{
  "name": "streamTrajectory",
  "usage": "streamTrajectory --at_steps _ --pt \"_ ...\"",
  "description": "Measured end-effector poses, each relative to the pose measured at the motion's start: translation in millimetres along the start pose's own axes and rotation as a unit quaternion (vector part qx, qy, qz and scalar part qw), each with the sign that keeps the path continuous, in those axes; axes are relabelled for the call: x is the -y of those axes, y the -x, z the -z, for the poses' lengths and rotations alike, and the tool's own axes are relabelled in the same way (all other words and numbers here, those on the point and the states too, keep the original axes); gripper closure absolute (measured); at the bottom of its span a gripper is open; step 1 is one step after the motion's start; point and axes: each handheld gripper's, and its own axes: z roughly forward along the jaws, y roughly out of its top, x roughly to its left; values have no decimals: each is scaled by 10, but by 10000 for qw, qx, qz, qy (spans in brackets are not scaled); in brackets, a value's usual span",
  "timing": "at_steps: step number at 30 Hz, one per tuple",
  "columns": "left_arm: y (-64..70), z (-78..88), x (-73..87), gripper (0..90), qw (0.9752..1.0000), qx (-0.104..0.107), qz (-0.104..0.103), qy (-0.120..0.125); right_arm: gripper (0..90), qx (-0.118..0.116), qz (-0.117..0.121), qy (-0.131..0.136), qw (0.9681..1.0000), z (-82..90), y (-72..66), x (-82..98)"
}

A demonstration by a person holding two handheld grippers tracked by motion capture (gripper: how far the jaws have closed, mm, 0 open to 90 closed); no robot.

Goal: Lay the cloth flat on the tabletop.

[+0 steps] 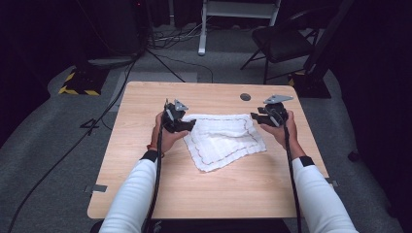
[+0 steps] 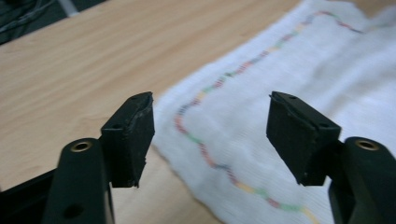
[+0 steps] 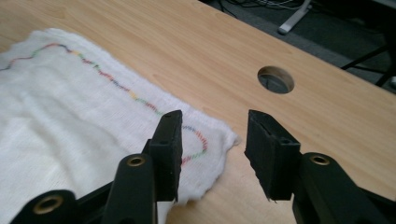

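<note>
Between my left gripper's (image 2: 212,135) released fingers, the white cloth (image 1: 223,138) is lying flat; right gripper (image 3: 212,154) is gaping over its corner. Could snag both layers if I'm clamping too deep.

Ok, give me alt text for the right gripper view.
The right gripper has its black jaws open over the corner of a white cloth edged with wavy coloured stitching, lying on a wooden table. A round hole in the tabletop lies beyond.

Dark lab or studio, floor cables (image 1: 165,36), folding chair (image 1: 284,41), hazard-taped stand base (image 1: 80,82)
</note>
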Motion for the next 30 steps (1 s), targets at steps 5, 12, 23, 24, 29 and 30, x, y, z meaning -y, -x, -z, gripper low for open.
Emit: streamTrajectory --at_steps 5,12,23,24,29,30 --pt "324 120 148 285 9977 572 -350 -35 559 -328 63 -74 9994 128 -8 258" --pt "702 213 397 336 9885 1272 -753 -311 580 -591 19 -308 9978 215 -19 662" --pt "813 118 637 414 9769 1820 -823 -756 527 -1097 -103 -647 9918 121 -44 906" --pt "832 106 650 423 9781 1727 -866 -779 536 -1036 -42 -680 9923 109 -55 917" --pt "818 116 657 543 9807 1551 -930 -743 600 -997 22 -714 9924 84 -71 945" --pt "803 114 660 588 9811 1548 -917 -708 634 -976 1 -703 9927 86 -72 950"
